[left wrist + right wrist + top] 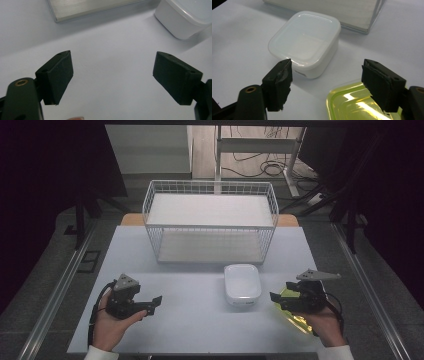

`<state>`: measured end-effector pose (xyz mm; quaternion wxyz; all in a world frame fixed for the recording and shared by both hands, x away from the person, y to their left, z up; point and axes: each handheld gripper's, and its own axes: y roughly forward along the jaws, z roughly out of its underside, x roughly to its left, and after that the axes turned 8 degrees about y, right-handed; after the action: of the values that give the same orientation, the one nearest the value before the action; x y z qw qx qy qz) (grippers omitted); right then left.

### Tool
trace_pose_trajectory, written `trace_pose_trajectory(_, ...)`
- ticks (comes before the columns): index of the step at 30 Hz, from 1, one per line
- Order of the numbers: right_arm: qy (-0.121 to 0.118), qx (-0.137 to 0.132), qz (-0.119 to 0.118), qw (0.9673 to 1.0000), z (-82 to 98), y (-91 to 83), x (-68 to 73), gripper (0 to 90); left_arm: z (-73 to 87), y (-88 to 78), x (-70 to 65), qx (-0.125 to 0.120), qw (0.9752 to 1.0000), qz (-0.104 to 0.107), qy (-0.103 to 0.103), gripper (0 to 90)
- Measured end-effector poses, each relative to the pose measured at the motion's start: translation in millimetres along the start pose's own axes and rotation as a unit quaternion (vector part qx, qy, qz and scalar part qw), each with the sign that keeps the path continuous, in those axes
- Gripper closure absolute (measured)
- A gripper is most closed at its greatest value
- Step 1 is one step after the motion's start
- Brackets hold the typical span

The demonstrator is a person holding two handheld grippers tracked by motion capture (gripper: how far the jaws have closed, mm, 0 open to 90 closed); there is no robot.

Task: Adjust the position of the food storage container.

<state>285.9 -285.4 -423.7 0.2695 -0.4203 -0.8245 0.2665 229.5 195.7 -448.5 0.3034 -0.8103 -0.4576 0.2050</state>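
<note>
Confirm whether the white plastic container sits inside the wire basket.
No, the white plastic container rests on the table in front of the white wire basket.

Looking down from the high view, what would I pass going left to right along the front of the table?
Left gripper → white lidded container → right gripper, jaws apart, over a yellow-green lid.

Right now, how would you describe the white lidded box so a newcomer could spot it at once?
Start at the white wire basket at the back of the pale table. Just in front of its right corner sits the white box, square with rounded corners. Unlike the yellow-green lid under the right gripper, it is opaque white and deeper.
</note>
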Motion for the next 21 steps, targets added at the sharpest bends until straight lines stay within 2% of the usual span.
trace_pose_trajectory(4,0.019,0.003,0.006,0.9998,-3.6,-4.4,-9.9,32.4,0.4,1.2,-0.2,0.003,1.0000,0.000,0.000,16.6)
trace_pose_trajectory(8,0.019,0.008,0.015,0.9997,-8.3,-6.7,-15.7,35.7,0.5,3.8,-1.1,0.008,1.0000,0.001,0.001,16.6)
trace_pose_trajectory(10,0.021,0.022,0.024,0.9992,-13.5,-5.5,-22.6,38.5,0.4,5.3,-2.6,0.013,0.9999,0.002,0.004,16.5)
trace_pose_trajectory(14,0.027,0.034,0.036,0.9984,-18.5,-1.6,-30.4,42.4,-2.2,7.0,-4.6,0.011,0.9999,0.006,0.007,16.4)
trace_pose_trajectory(17,0.032,0.061,0.063,0.9957,-26.4,5.3,-37.8,51.4,-3.6,13.1,-7.9,0.014,0.9997,0.015,0.015,16.1)
trace_pose_trajectory(18,0.032,0.061,0.063,0.9957,-26.4,5.3,-37.8,51.4,-3.6,13.1,-7.9,0.014,0.9997,0.015,0.015,16.0)
trace_pose_trajectory(21,0.036,0.084,0.080,0.9926,-30.9,12.9,-48.5,59.9,-0.8,16.2,-9.6,0.020,0.9995,0.019,0.017,16.0)
